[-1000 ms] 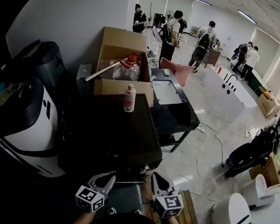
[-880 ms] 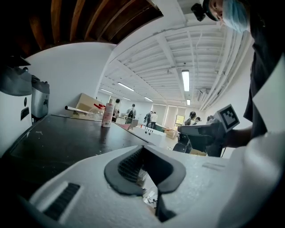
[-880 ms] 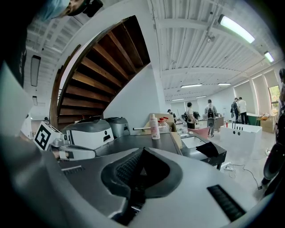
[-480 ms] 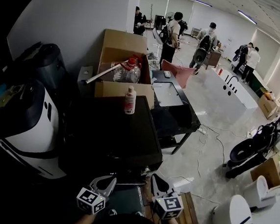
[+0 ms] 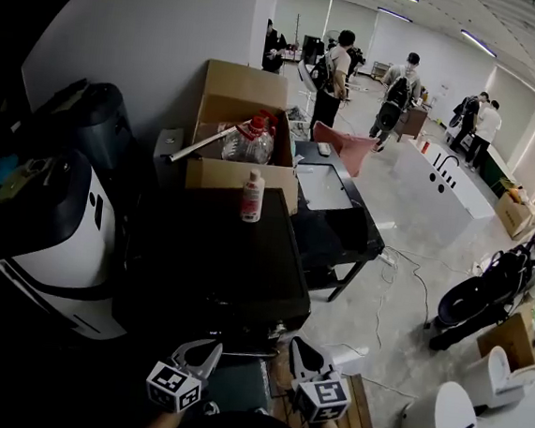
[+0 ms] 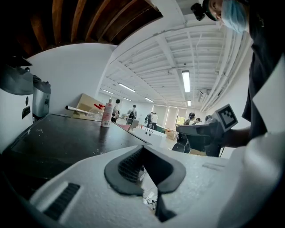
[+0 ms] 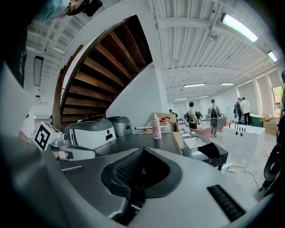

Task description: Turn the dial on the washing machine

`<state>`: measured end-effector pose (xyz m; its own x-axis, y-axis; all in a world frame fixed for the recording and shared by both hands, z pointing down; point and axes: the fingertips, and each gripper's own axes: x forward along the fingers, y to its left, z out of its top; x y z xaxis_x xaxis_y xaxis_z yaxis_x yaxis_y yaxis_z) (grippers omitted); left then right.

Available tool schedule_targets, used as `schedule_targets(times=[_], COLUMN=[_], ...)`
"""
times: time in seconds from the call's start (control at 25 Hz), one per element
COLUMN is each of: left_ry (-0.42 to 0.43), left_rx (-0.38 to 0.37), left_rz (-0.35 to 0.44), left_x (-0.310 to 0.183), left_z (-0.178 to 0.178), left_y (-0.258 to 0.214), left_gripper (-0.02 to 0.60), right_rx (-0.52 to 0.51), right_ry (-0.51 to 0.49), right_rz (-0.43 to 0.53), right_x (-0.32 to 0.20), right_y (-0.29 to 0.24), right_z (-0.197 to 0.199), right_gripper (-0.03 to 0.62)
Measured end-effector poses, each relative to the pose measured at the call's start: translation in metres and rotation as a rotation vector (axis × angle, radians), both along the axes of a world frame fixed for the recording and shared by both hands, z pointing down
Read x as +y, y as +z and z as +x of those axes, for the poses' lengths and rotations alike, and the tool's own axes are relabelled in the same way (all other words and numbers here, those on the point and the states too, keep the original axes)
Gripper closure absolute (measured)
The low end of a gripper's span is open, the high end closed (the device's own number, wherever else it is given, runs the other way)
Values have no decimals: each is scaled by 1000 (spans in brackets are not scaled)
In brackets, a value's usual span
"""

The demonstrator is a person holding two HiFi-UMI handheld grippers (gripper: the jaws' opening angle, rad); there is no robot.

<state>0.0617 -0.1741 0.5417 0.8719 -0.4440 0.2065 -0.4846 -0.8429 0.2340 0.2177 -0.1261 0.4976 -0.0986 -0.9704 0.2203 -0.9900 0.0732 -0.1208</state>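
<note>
Both pairs of jaws are fully closed with nothing between them. In the left gripper view the left gripper [image 6: 143,150] shows its 2 dark pads pressed tip to tip, empty, above the edge of a black surface. The right gripper [image 7: 141,153] looks the same in its own view: pads together, holding nothing and touching nothing. In the head view both sit at the bottom centre of the frame, side by side and a little apart, each with its marker cube toward the person.

The washing machine [image 5: 216,260] is the black-topped unit filling the centre of the head view, just beyond the 2 grippers. Its front edge lies just above their tips, but the dial itself cannot be made out in the dark.

A white bottle [image 5: 251,196] stands upright at the far edge of the black top, just in front of an open cardboard box [image 5: 245,89] holding clear bottles with red caps. A white-and-black appliance [image 5: 58,235] stands at the left, a low black table [image 5: 337,229] at the right. Several people [image 5: 333,69] stand at the upper centre, beside a white bathtub [image 5: 445,183].
</note>
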Motion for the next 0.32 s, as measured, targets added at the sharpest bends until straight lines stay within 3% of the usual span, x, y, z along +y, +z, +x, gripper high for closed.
schedule_targets(times=[0.32], left_ry=[-8], left_rx=[-6], left_rz=[0], left_x=[9], left_z=[-5], left_y=[0], left_gripper=[571], right_rx=[3], right_ry=[-13], right_rz=[5], right_x=[5], right_y=[-2], right_z=[-4], right_gripper=[594])
